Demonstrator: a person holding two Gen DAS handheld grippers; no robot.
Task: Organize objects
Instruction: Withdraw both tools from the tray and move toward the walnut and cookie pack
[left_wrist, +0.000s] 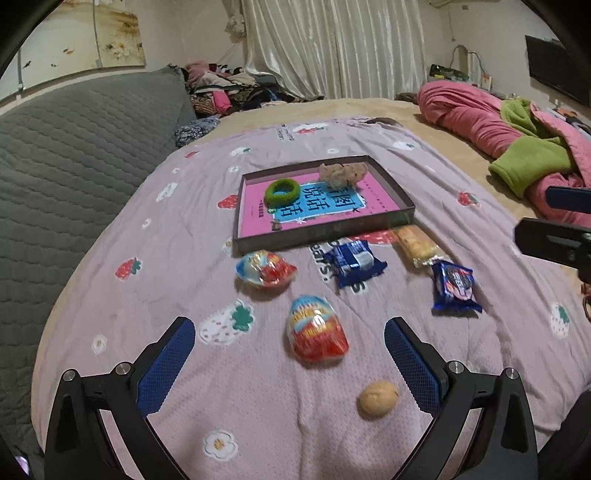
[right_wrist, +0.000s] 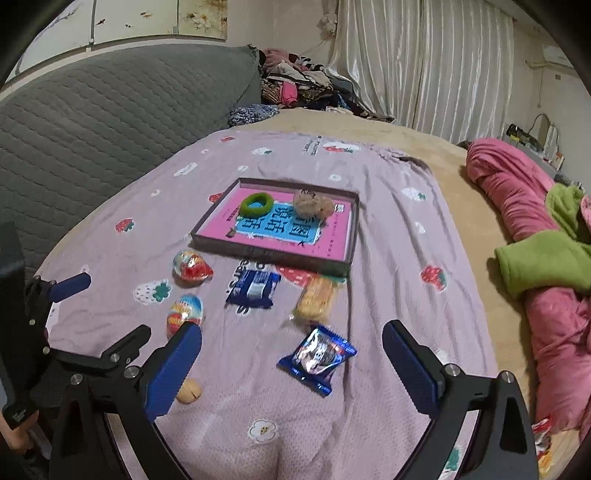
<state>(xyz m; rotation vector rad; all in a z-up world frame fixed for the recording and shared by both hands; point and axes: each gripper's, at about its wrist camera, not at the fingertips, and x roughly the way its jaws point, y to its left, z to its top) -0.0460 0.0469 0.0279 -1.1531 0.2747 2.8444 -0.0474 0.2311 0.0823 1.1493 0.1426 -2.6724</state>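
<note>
A shallow box tray with a pink book inside lies on the lilac bedspread. In it are a green hair ring and a beige fluffy scrunchie. In front lie two foil egg toys, two blue snack packets, a yellow biscuit pack and a small tan walnut-like ball. My left gripper is open above the near egg. My right gripper is open above a blue packet.
A grey quilted headboard runs along the left. Pink and green bedding is heaped on the right. A clothes pile and curtains stand behind. The other gripper shows at the right edge and left edge.
</note>
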